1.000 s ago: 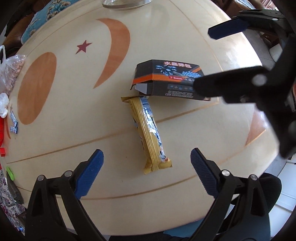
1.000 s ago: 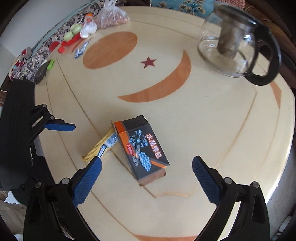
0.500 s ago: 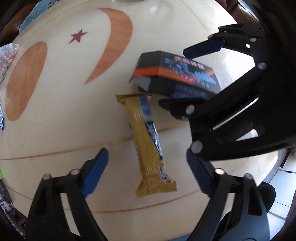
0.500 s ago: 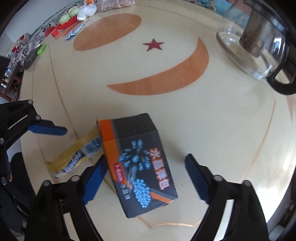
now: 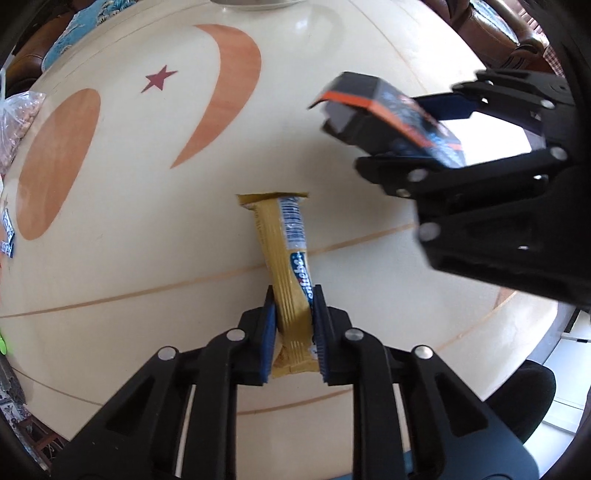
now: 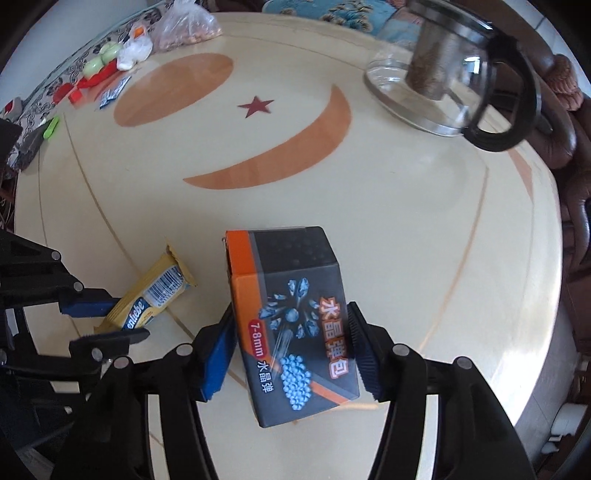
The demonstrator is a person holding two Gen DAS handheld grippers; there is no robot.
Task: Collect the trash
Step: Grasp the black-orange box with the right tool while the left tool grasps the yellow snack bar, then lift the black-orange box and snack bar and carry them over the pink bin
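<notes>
A yellow snack wrapper (image 5: 286,243) lies lengthwise on the cream round table (image 5: 147,258). My left gripper (image 5: 293,332) points straight down and is shut on the wrapper's near end. A dark box with an orange band (image 6: 291,317) sits between the blue pads of my right gripper (image 6: 291,350). The jaws are closing and both pads (image 6: 218,362) press its sides. In the left wrist view the box (image 5: 373,110) hangs tilted in the right gripper (image 5: 406,136), up and to the right of the wrapper. The right wrist view shows the wrapper (image 6: 159,291) in the left gripper (image 6: 110,321).
A glass teapot with a black handle (image 6: 450,74) stands at the table's far right. At the far left edge lie a bag of nuts (image 6: 184,29), red and green bits (image 6: 92,74) and small sachets (image 6: 114,92). Brown armchairs (image 6: 576,184) ring the table.
Both grippers went from wide open to closed. The left one came down and closed on the wrapper's end. The right one closed on the box, which now sits tilted away from the wrapper.
</notes>
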